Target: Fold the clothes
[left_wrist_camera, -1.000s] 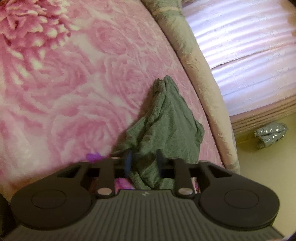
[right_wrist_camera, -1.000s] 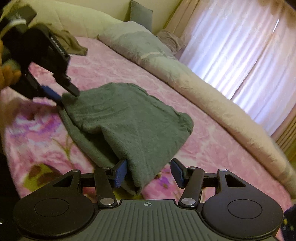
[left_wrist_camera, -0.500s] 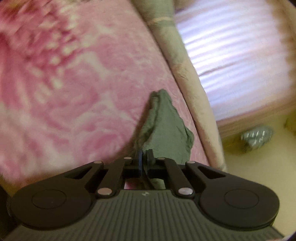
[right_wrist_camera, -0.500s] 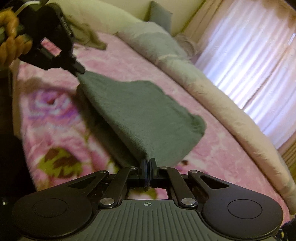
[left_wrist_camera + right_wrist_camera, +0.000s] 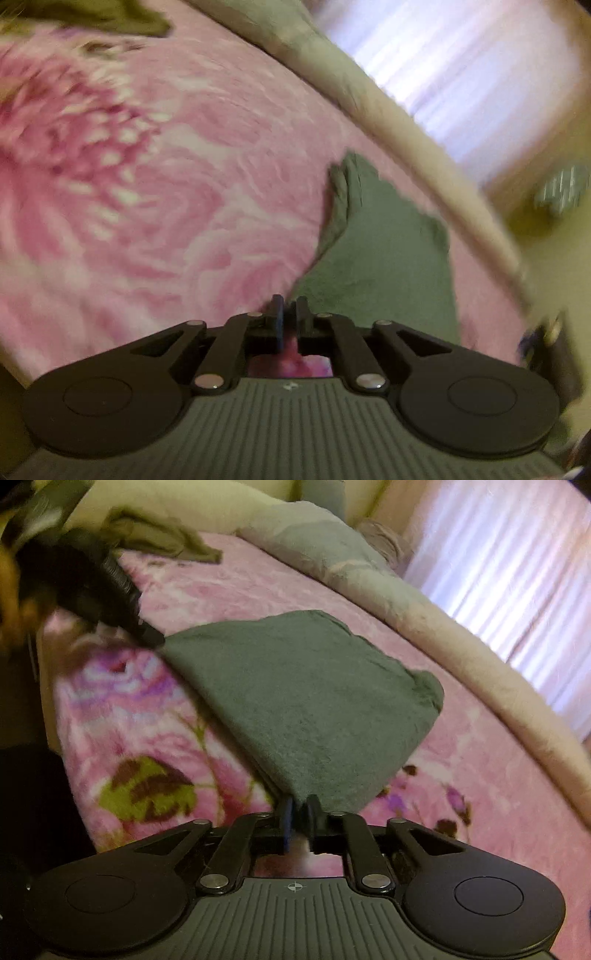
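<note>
Over the pink bedspread (image 5: 461,760), both grippers' fingers (image 5: 277,314) (image 5: 287,814) pinched on the green cloth (image 5: 314,701).

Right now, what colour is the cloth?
Plain dark grey-green cloth; clearest in the right wrist view.

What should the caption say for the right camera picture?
Both grippers, right gripper and left gripper, pinch corners of the green cloth.

Your bedroom backdrop, daylight-lit.
You face a pink floral blanket (image 5: 480,775); bright white curtains (image 5: 517,572) glow at two o'clock beyond a rolled beige quilt (image 5: 424,620).
</note>
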Demonstrator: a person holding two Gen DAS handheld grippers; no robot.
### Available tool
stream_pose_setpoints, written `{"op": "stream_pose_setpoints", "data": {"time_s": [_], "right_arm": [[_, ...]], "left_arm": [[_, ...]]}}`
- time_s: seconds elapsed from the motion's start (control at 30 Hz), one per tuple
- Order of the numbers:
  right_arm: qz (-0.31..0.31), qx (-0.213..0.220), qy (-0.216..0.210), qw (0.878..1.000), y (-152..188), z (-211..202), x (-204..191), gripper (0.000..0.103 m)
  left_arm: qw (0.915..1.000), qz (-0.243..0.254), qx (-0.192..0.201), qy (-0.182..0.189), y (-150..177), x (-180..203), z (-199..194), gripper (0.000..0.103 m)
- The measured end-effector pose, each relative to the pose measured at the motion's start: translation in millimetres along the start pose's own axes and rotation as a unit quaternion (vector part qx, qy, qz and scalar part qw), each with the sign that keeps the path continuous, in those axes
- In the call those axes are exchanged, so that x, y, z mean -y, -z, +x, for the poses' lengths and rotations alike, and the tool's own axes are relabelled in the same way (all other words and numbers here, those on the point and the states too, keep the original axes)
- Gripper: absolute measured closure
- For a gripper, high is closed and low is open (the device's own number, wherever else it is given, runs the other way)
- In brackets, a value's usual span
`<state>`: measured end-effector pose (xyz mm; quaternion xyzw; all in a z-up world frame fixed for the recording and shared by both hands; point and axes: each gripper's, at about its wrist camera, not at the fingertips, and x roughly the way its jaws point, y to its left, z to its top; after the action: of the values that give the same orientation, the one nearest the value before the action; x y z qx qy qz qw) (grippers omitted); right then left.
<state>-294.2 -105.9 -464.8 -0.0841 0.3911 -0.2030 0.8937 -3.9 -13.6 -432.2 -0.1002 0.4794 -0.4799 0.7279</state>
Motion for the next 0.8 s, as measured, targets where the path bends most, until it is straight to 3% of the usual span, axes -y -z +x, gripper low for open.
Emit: {"op": "stream_pose_setpoints", "data": {"time_s": [0.03,0.1,0.17,0.23,0.27,0.37,0.4,0.47,0.57,0.6,0.63,0.67,0.7,0.8], "right_arm": [[0.023,-0.001,-0.006,1.0,-2,-4,5,0.078],[0.111,0.007,-0.029,0.993,0,-15,23,0.044],[0.222,0.01,-0.068,0.973,7,-26,48,0.043],[0.343,0.002,-0.111,0.933,20,-27,73,0.044],[0.405,-0.002,-0.131,0.905,28,-25,86,0.044],[0.548,-0.012,-0.174,0.818,51,-10,112,0.044],[0.572,-0.008,-0.185,0.799,54,-6,117,0.044],[0.604,-0.004,-0.193,0.773,54,3,126,0.044],[0.626,-0.012,-0.204,0.753,47,22,133,0.045],[0.628,-0.017,-0.206,0.75,43,27,135,0.055],[0.628,-0.025,-0.206,0.75,40,32,136,0.063],[0.63,-0.038,-0.202,0.749,38,37,136,0.084],[0.633,-0.049,-0.199,0.747,37,42,135,0.092],[0.658,-0.043,-0.206,0.723,44,33,131,0.096]], "left_arm": [[0.9998,-0.017,0.001,0.002,1,1,-4,0.09],[0.9986,-0.052,0.002,0.007,3,3,-13,0.081],[0.9946,-0.098,-0.008,0.032,5,5,-22,0.079],[0.9873,-0.144,-0.023,0.063,10,6,-23,0.072],[0.9829,-0.165,-0.03,0.075,13,6,-22,0.067],[0.976,-0.203,-0.037,0.069,16,5,-7,0.066],[0.9742,-0.214,-0.036,0.063,17,5,-1,0.066],[0.9711,-0.231,-0.029,0.054,14,3,13,0.067],[0.9749,-0.218,-0.021,0.042,5,10,27,0.075],[0.9773,-0.208,-0.022,0.033,2,13,32,0.081],[0.979,-0.201,-0.027,0.024,0,15,36,0.095],[0.9801,-0.194,-0.035,0.021,-3,15,39,0.098],[0.9801,-0.193,-0.038,0.023,-7,15,38,0.099],[0.9826,-0.176,-0.042,0.039,-19,14,27,0.101]]}}
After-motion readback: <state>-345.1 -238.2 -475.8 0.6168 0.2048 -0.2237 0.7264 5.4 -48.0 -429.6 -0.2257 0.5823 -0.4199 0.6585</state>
